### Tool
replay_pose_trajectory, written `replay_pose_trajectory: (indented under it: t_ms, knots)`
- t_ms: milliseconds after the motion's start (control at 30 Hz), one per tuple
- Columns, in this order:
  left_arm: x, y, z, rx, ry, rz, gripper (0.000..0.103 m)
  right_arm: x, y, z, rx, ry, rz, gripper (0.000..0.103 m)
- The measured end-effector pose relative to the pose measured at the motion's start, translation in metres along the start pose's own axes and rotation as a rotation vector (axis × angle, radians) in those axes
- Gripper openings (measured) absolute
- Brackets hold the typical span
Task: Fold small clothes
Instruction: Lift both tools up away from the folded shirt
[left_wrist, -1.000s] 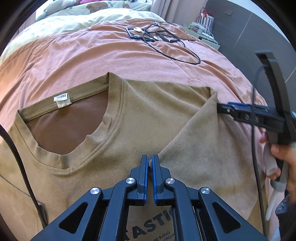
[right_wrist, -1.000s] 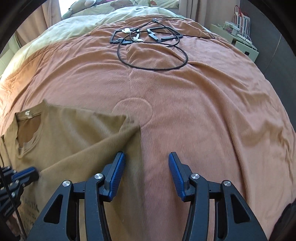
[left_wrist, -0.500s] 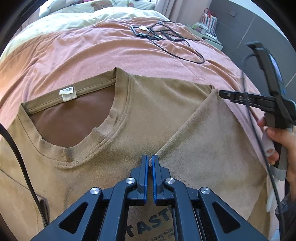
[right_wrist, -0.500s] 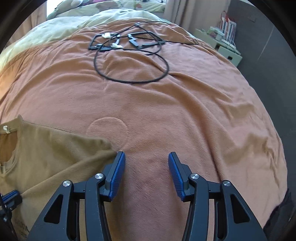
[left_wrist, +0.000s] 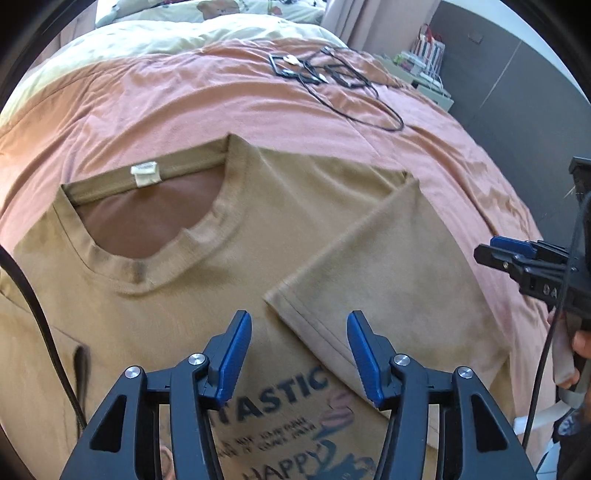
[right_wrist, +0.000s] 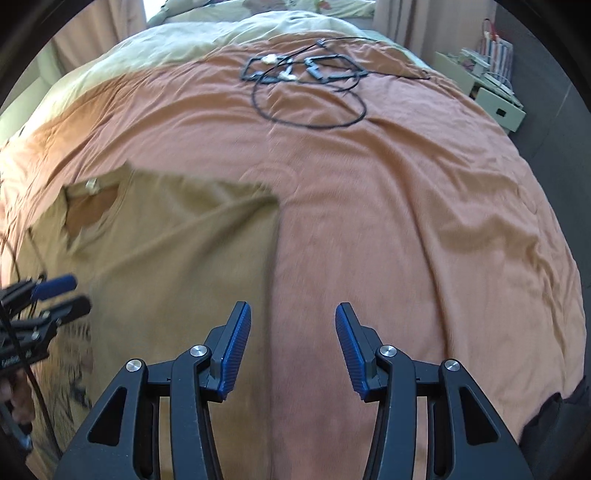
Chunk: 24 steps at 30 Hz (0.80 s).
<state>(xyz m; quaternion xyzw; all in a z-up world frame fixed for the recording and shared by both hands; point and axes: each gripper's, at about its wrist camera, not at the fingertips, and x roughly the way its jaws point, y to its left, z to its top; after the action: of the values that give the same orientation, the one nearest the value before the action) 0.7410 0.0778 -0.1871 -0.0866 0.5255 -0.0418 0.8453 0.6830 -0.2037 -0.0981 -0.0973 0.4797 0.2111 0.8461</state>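
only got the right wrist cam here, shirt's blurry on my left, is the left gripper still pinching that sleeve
Observer: No. The left gripper has its jaws opening, and nothing is pressed between the pads; the folded sleeve lies flat on the t-shirt just ahead of them.
Operator: which way up is the shirt
Observer: Print side up. Dark lettering shows below the left gripper's fingers.
Operator: collar towards me or away
Observer: Away. The neck opening with its white label lies at the far end.
Operator: where's my gripper from there
Observer: The right gripper is off the shirt's right edge, over the orange blanket.
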Motion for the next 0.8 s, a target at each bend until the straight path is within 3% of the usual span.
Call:
replay_pose_trajectory:
  t_ms: [167, 300, 500, 667, 800]
  knots:
    - [0.008, -0.019, -0.013, 0.047, 0.043, 0.033, 0.058, -0.003, 0.003, -0.026, -0.058, 0.054, -0.031, 0.046]
    - [0.008, -0.034, -0.021, 0.092, 0.050, 0.065, 0.075, -0.006, 0.004, -0.043, -0.079, 0.073, -0.021, 0.046]
    - [0.009, -0.053, -0.039, 0.150, 0.080, 0.104, 0.082, -0.023, 0.008, -0.069, -0.120, 0.076, -0.044, 0.046]
    - [0.001, -0.062, -0.057, 0.172, 0.101, 0.113, 0.083, -0.041, 0.009, -0.087, -0.112, 0.092, -0.055, 0.046]
    - [-0.019, -0.061, -0.068, 0.179, 0.115, 0.112, 0.083, -0.073, 0.003, -0.100, -0.097, 0.056, -0.039, 0.046]
